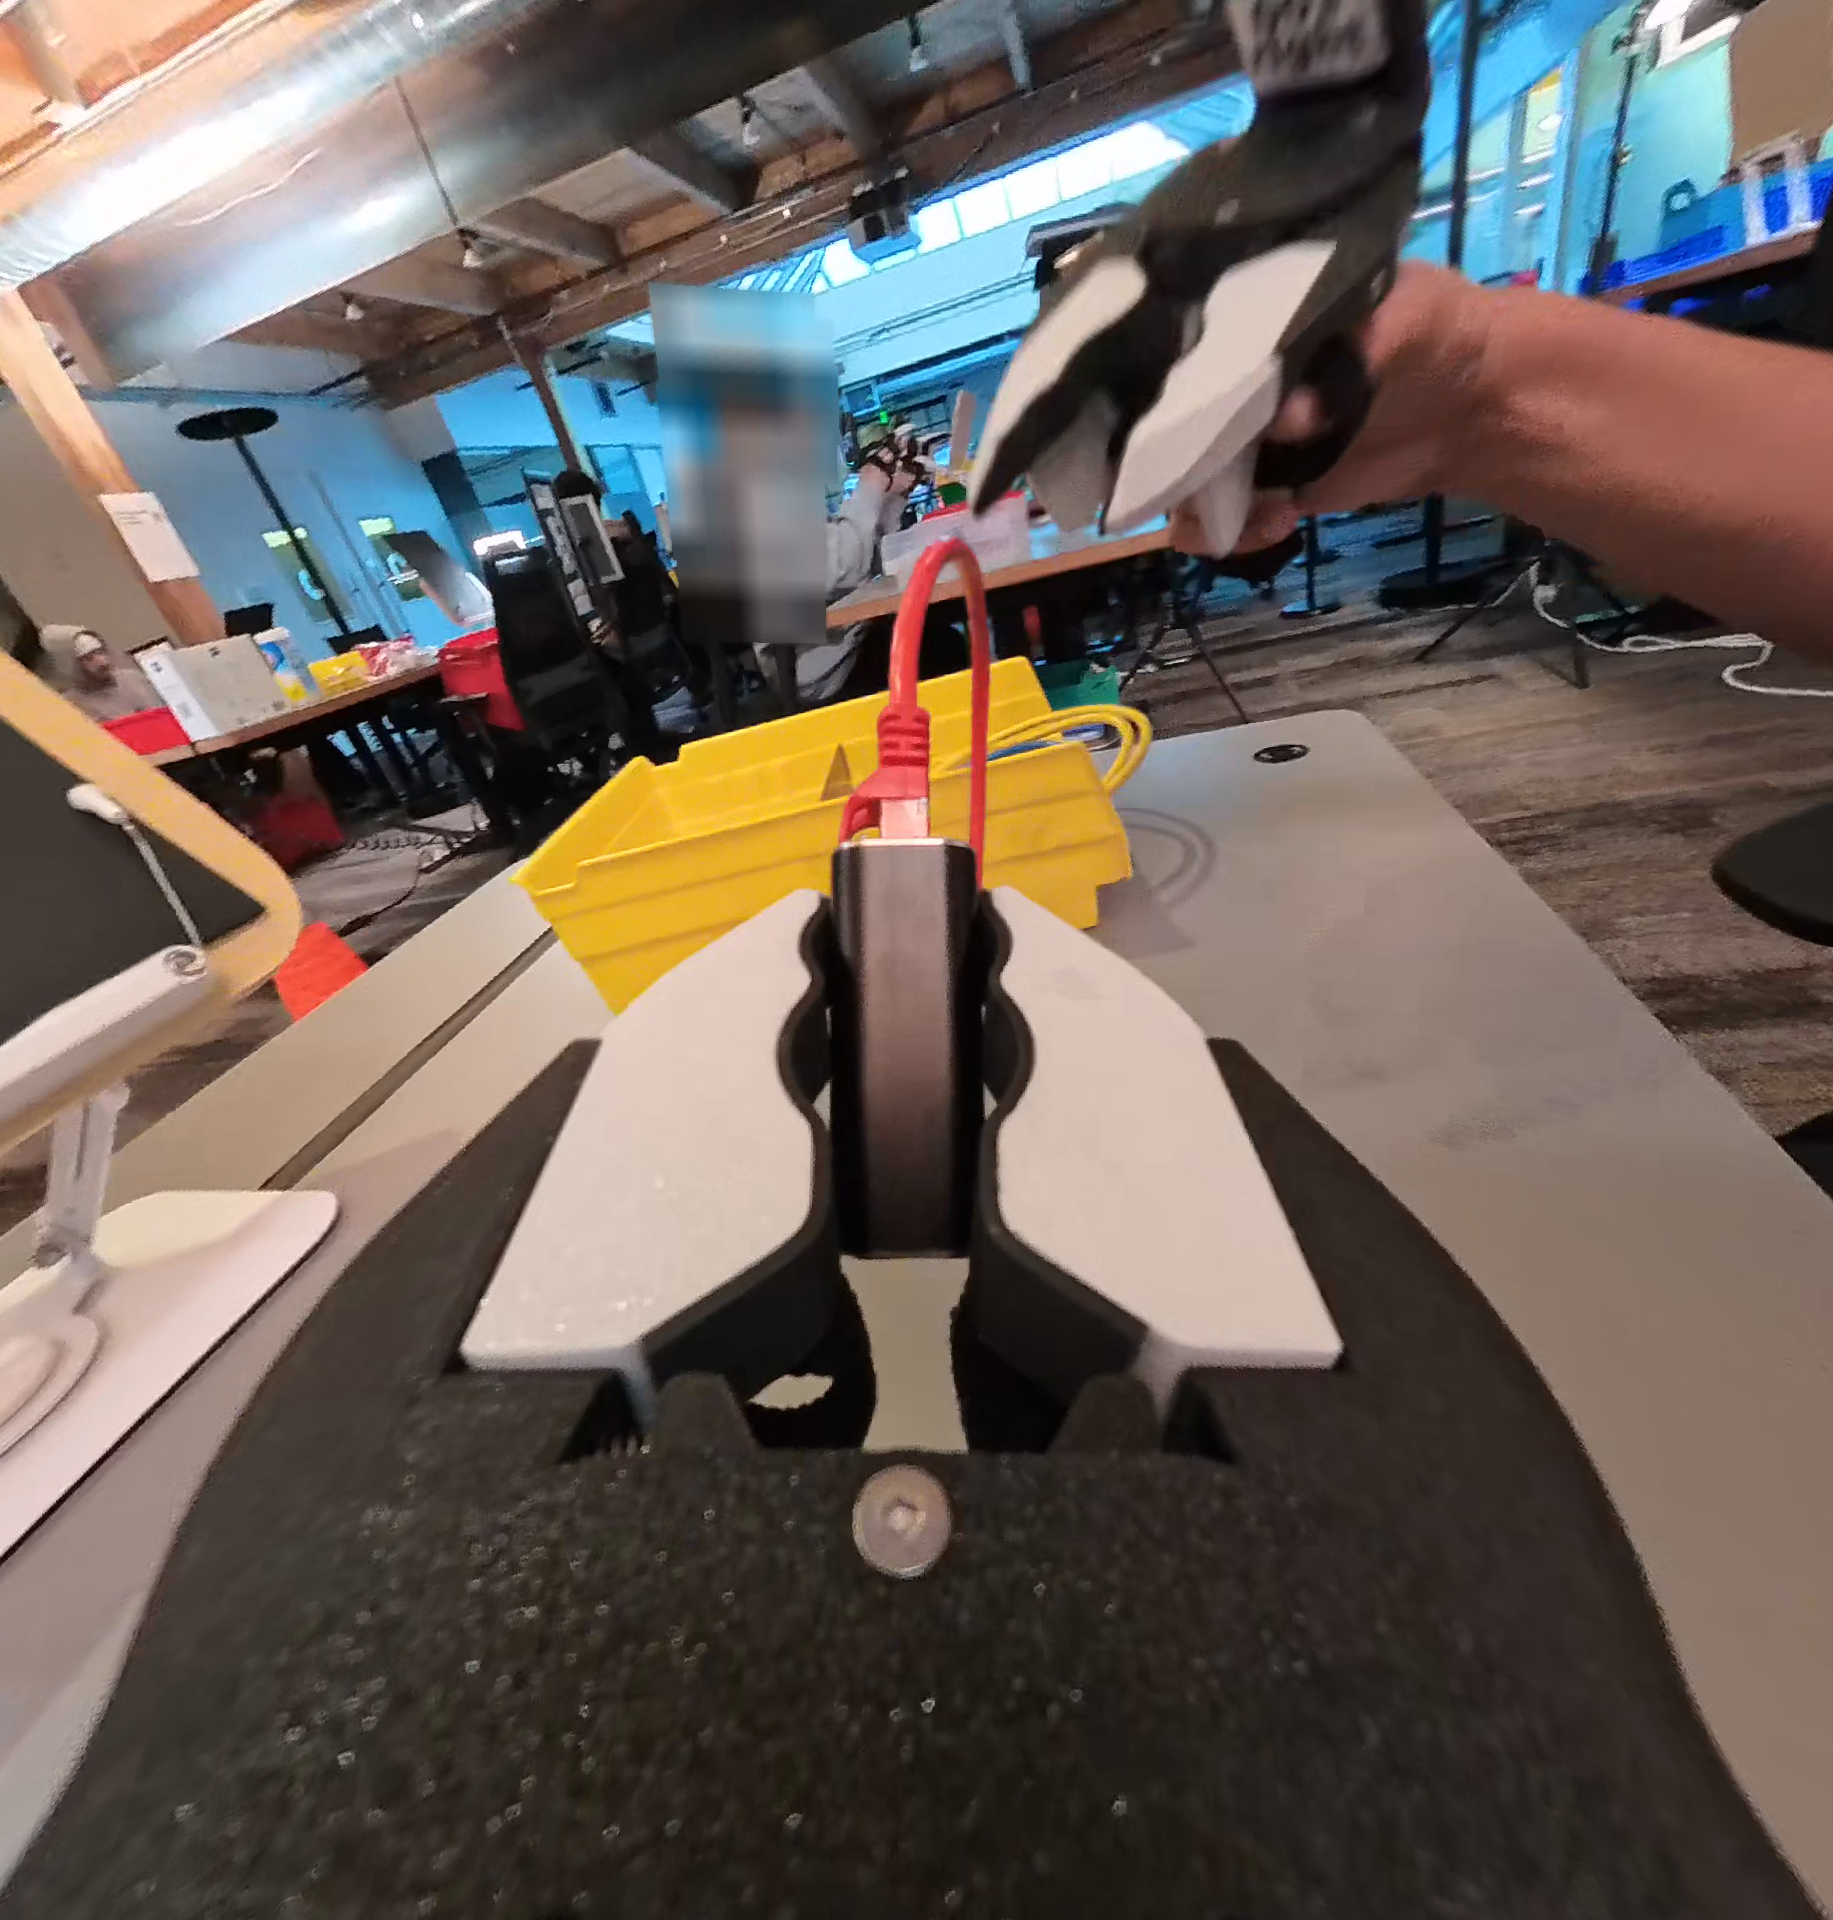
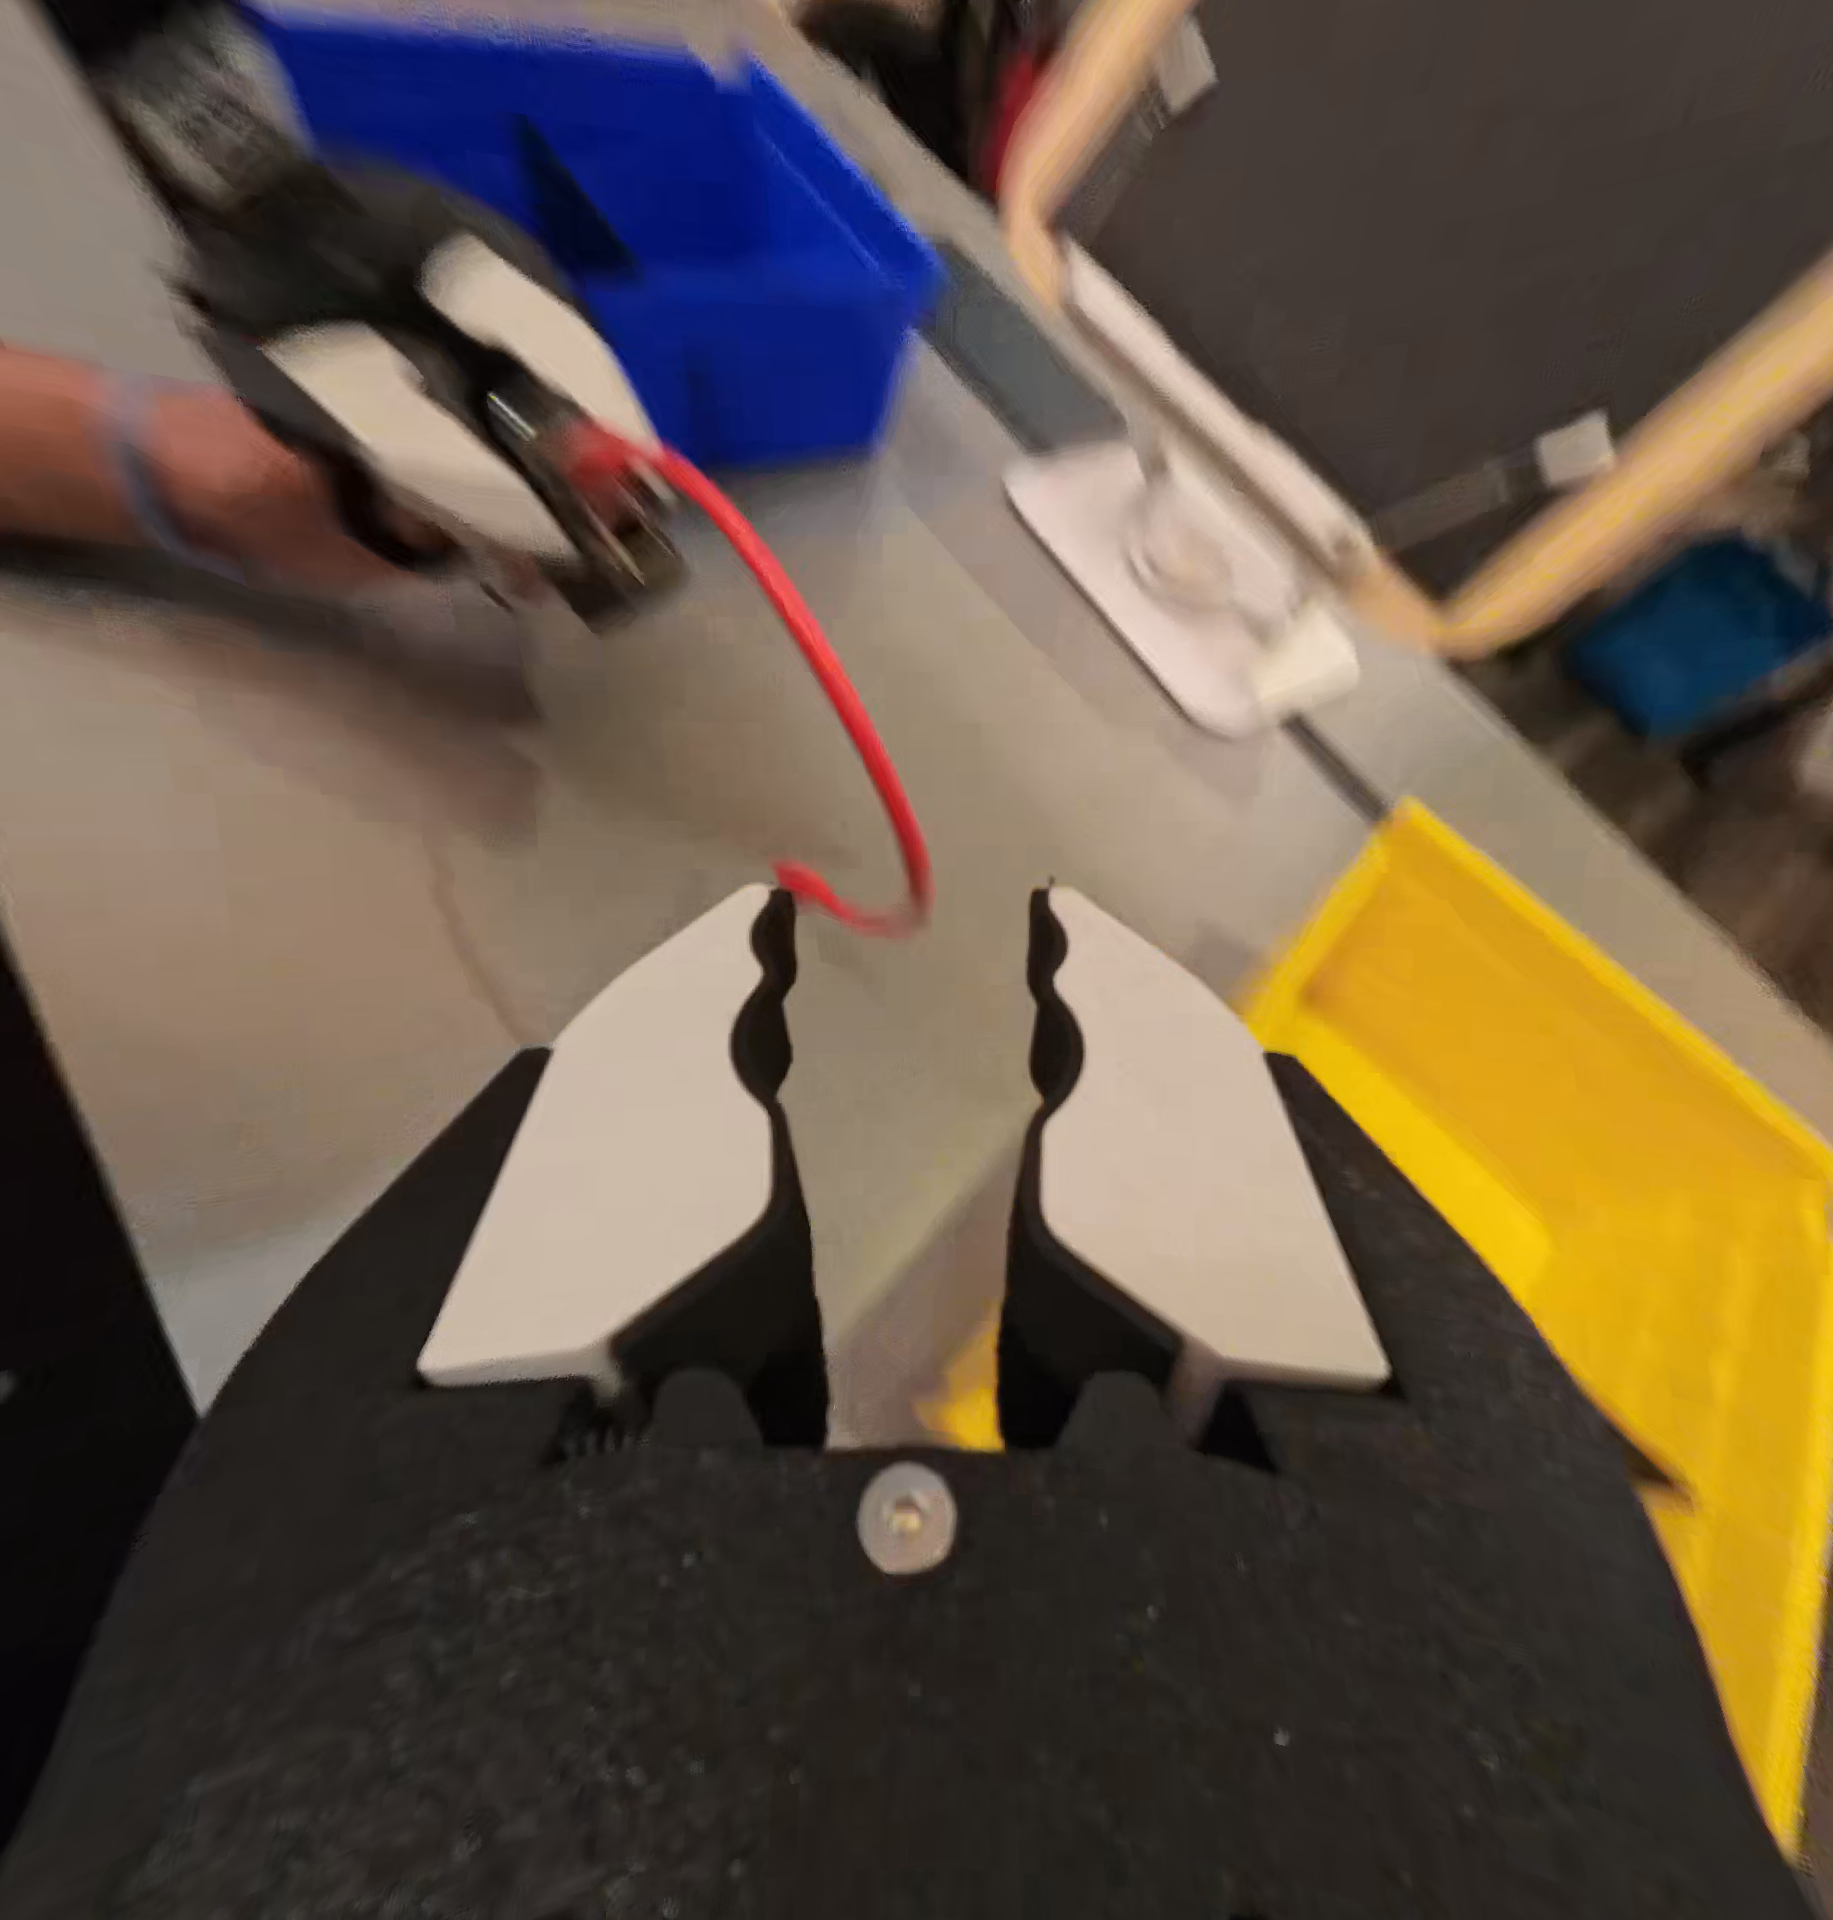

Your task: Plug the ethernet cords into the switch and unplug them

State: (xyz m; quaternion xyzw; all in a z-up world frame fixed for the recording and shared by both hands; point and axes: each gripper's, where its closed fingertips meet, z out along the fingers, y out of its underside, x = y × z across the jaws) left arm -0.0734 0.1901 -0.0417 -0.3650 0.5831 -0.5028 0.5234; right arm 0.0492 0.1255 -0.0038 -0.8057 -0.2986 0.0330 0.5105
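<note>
— So, the left gripper has its fingers clamped on the dark switch, held edge-on above the grey table.

— And the red ethernet cord?

— It loops up from the switch's far end toward twelve o'clock; both ends seem to meet the switch, but the ports are hidden behind its body.

— The right gripper?

— Fingers spread apart, gripping nothing. The red cord's loop sits just at its left fingertip; whether they touch is hard to tell through the blur.

— Anything else?

— A yellow bin beyond the switch holds a yellow cord, mostly hidden. A blue bin is cut off at eleven o'clock.
</note>
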